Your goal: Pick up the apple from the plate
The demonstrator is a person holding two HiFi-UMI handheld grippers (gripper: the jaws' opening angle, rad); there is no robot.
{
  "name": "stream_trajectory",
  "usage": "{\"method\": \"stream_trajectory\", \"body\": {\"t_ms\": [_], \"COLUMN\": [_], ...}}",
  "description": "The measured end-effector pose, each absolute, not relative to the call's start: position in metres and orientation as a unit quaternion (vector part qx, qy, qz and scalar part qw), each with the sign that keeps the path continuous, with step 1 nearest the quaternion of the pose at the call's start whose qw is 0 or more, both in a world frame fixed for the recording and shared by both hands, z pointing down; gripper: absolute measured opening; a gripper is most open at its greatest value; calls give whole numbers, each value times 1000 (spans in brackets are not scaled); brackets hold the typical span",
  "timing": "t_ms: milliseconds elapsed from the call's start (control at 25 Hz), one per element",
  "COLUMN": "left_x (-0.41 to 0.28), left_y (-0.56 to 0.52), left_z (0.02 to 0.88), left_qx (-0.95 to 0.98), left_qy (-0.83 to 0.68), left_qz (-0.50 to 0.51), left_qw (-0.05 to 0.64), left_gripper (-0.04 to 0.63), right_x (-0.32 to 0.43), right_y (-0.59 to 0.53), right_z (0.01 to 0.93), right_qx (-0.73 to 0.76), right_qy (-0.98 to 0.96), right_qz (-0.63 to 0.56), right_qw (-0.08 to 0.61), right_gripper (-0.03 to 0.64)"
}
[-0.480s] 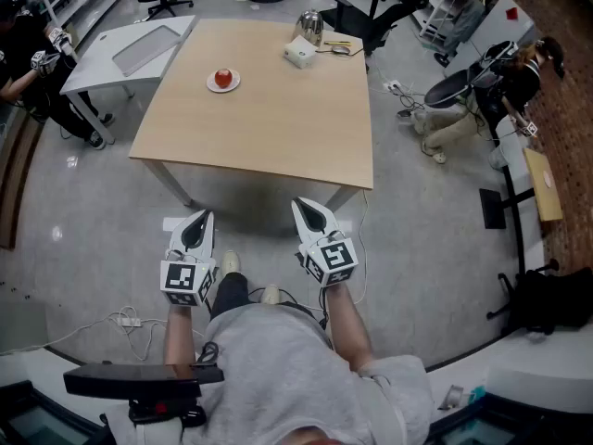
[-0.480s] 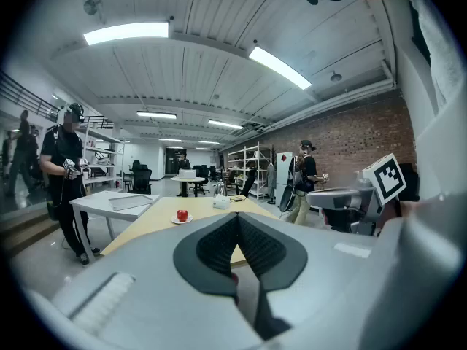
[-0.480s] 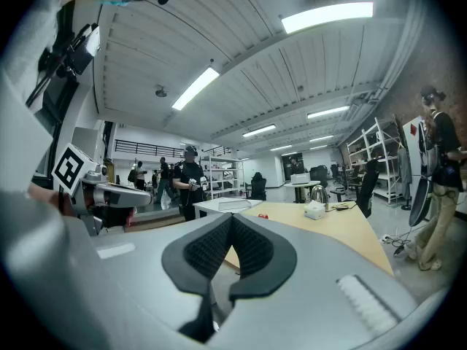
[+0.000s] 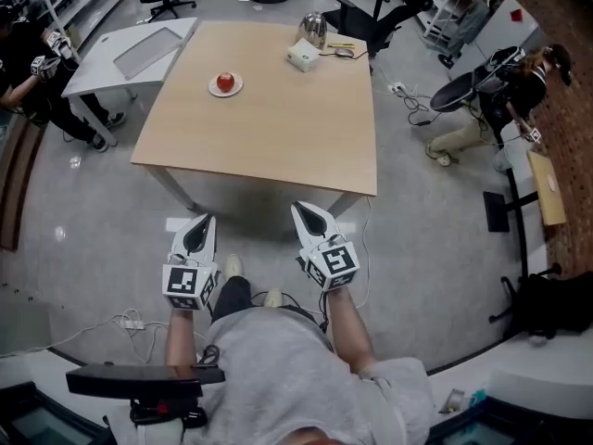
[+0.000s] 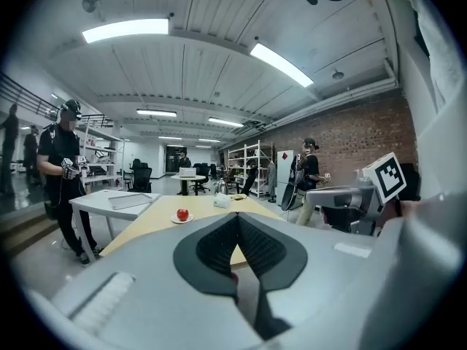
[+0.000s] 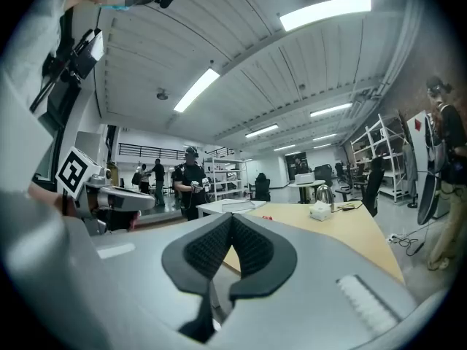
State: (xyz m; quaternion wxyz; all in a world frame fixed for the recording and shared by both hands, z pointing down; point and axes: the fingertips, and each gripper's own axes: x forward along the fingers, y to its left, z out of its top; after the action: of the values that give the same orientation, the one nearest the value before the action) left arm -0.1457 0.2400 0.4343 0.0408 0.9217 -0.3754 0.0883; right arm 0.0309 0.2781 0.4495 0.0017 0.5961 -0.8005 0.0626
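Beyond the near edge of the surface (image 4: 269, 119), seen from my head, the apple (image 4: 223, 82) sits on its small white plate (image 4: 238, 88) in the far left part of that surface. It is well apart from both my claws, which hang over the floor short of the near edge. My left claw (image 4: 203, 221) and right claw (image 4: 301, 210) point toward the surface, each clenched and carrying nothing. A tissue box (image 4: 302, 56) and a kettle (image 4: 312, 29) stand at the surface's far edge, right of the plate and clear of my line. Along my left claw the jaws meet tip to tip with nothing between them, and the apple shows above them, left of their seam, far up the surface. Along my right claw the jaws are likewise pressed together and empty. Only a red speck shows on the surface above them, which I take for the apple. I judge the step in hand to be the approach. I should walk up to the near edge, use the left claw since it lines up better, and spread its jaws wide before reaching. Then I should come in level above the plate's rim, straddle the apple at its widest, close gently and lift straight up so the plate stays put.
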Motion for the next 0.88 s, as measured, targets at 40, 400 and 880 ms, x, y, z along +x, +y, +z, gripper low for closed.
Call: {"method": "stream_trajectory", "body": {"t_ms": [40, 400, 880], "left_x": [-146, -161, -201], "left_y": [237, 179, 93], "left_z": [432, 429, 416], "left_qx": [921, 920, 925], "left_qy": [-377, -378, -369], "left_qz": [89, 88, 72], "left_qw": [42, 47, 48], "left_gripper": [20, 20, 20], "right_x": [29, 12, -30], "right_y": [275, 215, 132], "right_z": [450, 449, 435], "right_qx": [594, 590, 597], "right_qy": [-802, -804, -800], "right_qz": [62, 70, 65], "right_qw": [3, 7, 8], "right_gripper": [6, 6, 6]}}
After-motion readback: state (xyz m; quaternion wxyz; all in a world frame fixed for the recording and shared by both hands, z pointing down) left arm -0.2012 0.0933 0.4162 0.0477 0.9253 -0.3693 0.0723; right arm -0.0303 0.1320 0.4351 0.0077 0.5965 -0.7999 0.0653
